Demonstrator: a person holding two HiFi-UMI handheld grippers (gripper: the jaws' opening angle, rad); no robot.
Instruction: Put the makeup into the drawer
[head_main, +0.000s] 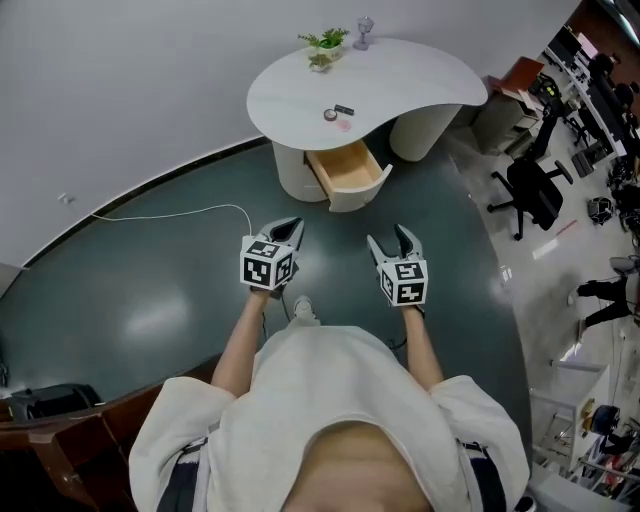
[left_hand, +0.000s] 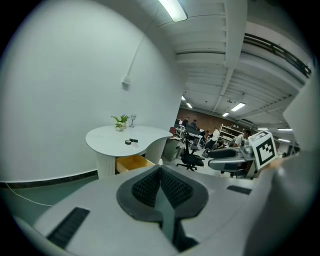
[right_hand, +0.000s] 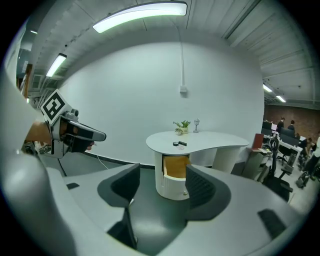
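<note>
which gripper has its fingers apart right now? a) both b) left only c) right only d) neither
c: on the right gripper the fingers stand apart, with the open drawer showing between them; on the left gripper they are pressed together.

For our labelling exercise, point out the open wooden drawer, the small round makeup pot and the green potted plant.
Open wooden drawer (head_main: 345, 166): head view, its bare inside floor.
Small round makeup pot (head_main: 330, 115): head view, its top.
Green potted plant (head_main: 326, 41): head view, its leaves.
</note>
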